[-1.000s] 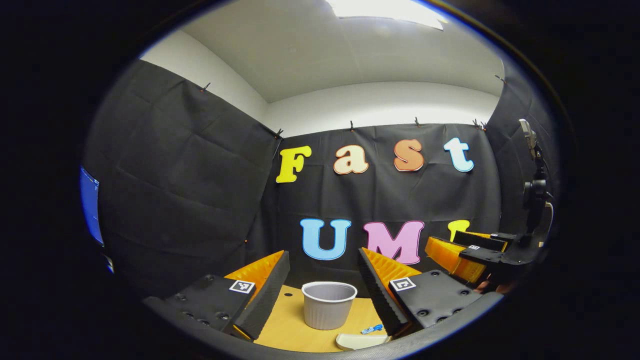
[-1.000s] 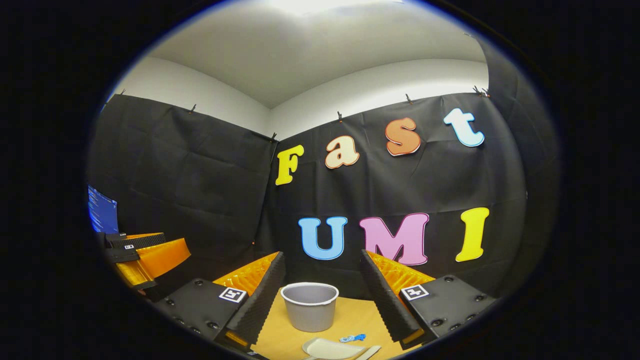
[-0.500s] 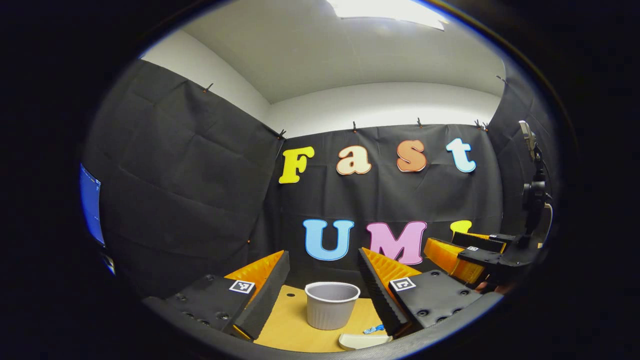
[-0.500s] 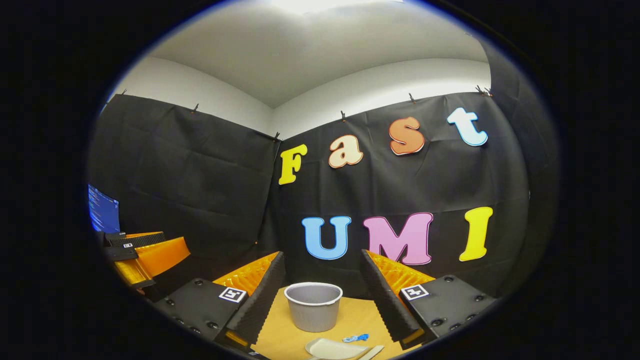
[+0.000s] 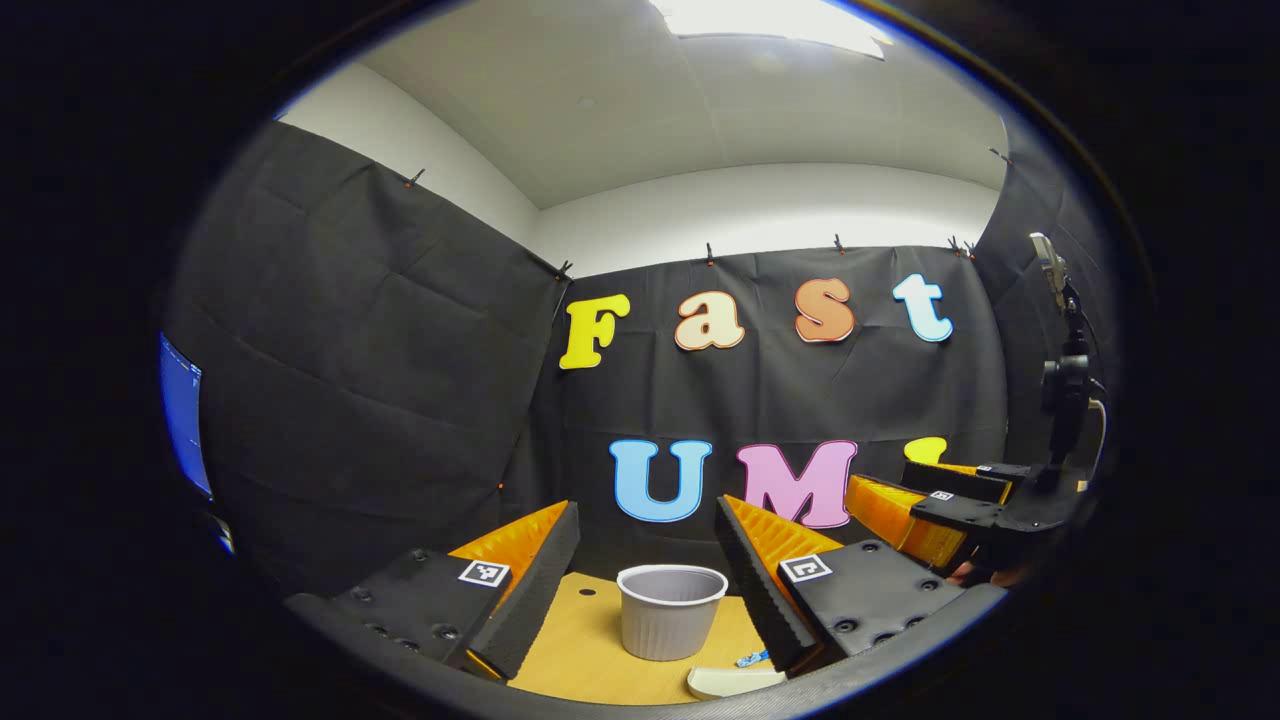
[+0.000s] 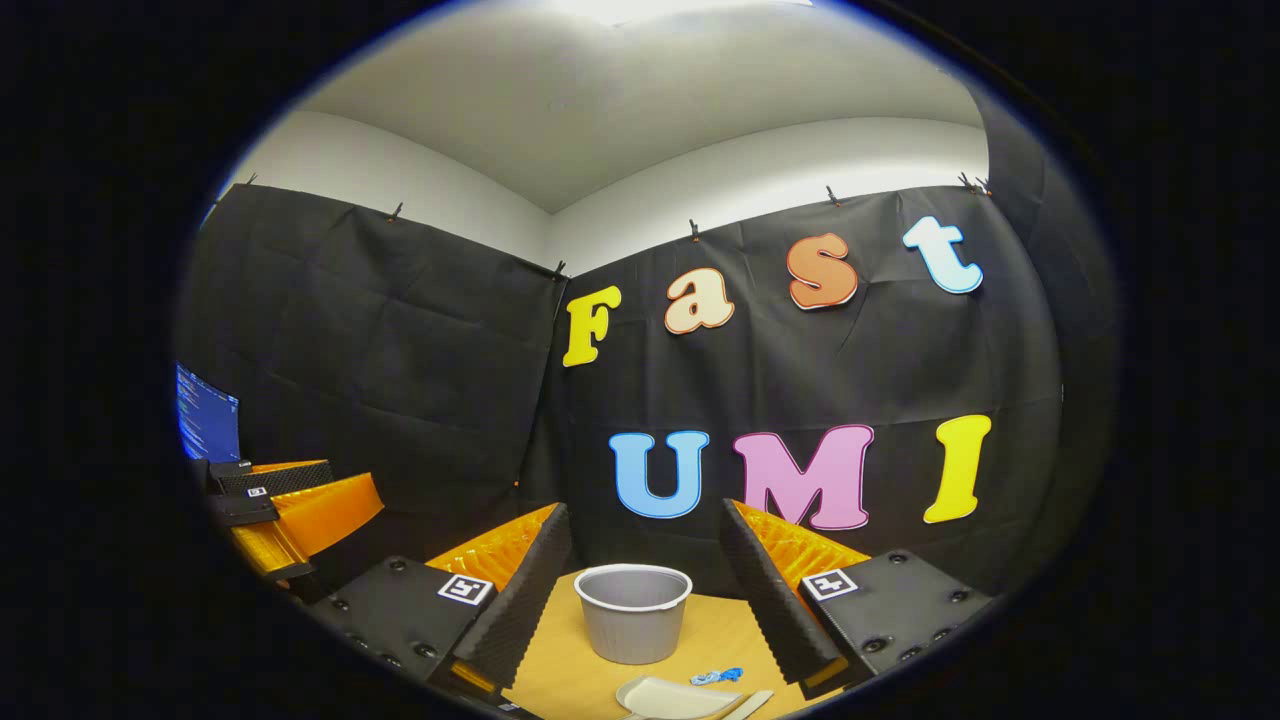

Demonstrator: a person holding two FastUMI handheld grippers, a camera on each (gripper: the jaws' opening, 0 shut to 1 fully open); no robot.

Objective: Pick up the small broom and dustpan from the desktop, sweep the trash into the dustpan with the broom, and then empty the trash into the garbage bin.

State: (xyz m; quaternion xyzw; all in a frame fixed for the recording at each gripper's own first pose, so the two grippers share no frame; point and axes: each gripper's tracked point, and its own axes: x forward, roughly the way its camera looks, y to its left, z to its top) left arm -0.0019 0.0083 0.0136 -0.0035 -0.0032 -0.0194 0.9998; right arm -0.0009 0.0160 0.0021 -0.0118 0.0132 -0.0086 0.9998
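While both grippers gape, bin [image 6: 634, 612] upright, desktop [image 6: 580, 680] edge near

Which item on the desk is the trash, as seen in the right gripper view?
The small blue scrap. It is the only blue, crumpled piece, lying between the upright grey bin and the pale flat dustpan on the wooden desk.

Blue screen [image 5: 183, 415] at left, camera stand [image 5: 1062, 380] at right
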